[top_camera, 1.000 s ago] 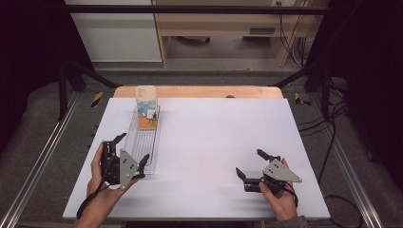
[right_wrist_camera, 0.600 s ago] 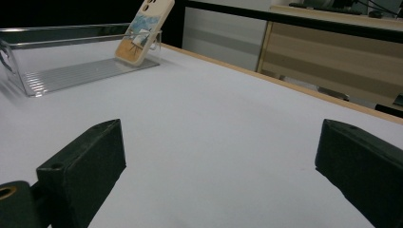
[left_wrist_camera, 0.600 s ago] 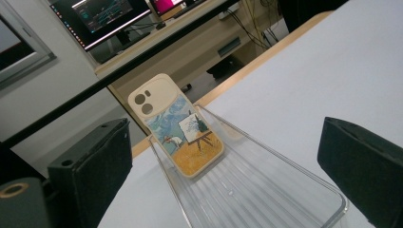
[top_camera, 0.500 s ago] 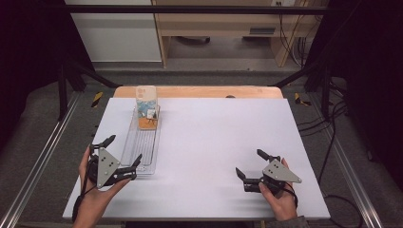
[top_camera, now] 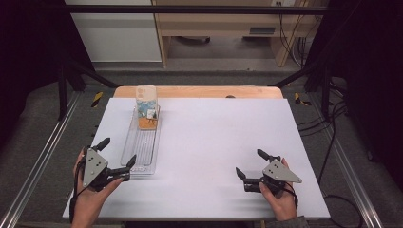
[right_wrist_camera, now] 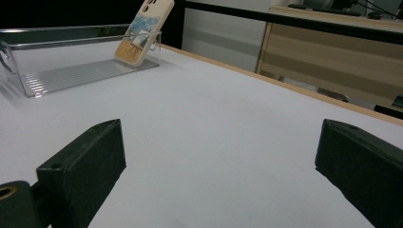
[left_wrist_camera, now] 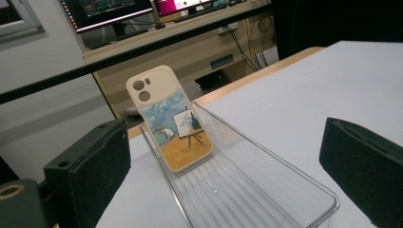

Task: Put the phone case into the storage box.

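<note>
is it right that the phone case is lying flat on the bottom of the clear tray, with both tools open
Not quite. In the left gripper view the phone case leans tilted against the far end wall of the clear tray, not flat. Both the left tool and the right tool are open.

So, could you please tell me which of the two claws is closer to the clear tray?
The left claw: its open jaws sit at the clear tray's near end, while the right claw rests far across the white table.

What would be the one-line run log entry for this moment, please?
left gripper: open, at near end of clear tray | right gripper: open, empty, over white table | phone case: leaning at tray's far end
</note>
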A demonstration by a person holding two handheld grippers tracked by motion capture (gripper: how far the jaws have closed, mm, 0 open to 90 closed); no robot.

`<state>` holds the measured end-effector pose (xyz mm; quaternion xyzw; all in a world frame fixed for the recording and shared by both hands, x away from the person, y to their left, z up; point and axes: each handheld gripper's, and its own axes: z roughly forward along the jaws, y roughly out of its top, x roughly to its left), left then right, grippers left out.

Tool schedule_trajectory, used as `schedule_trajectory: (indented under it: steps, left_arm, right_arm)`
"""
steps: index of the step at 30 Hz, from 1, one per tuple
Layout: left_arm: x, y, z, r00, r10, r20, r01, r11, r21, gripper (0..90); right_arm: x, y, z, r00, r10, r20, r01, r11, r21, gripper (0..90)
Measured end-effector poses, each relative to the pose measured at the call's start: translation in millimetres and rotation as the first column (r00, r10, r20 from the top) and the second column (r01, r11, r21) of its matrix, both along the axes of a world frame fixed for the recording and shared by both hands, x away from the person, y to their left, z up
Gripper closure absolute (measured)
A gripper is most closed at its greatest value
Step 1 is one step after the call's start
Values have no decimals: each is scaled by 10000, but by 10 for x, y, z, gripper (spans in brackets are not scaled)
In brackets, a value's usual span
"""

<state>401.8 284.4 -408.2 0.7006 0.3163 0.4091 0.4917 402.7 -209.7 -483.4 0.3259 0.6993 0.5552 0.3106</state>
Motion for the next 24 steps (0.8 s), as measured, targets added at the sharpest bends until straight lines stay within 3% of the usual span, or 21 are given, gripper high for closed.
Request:
schedule_trajectory:
  steps: [1,7,24]
  left_arm:
    - [0,47,0,10000,54,-37,-55,9996,-266,29]
    - [9,153,-26,9996,-141,-240,121,9964,-843,24]
    - [26,221,-204,9986,-242,-471,172,9895,-1435,21]
  right_arm:
    - [-1,2,1,10000,5,-2,-5,10000,1,29]
    - [-2,3,1,10000,17,-2,-17,10000,-3,28]
    - [0,0,0,10000,0,-18,0,10000,-3,28]
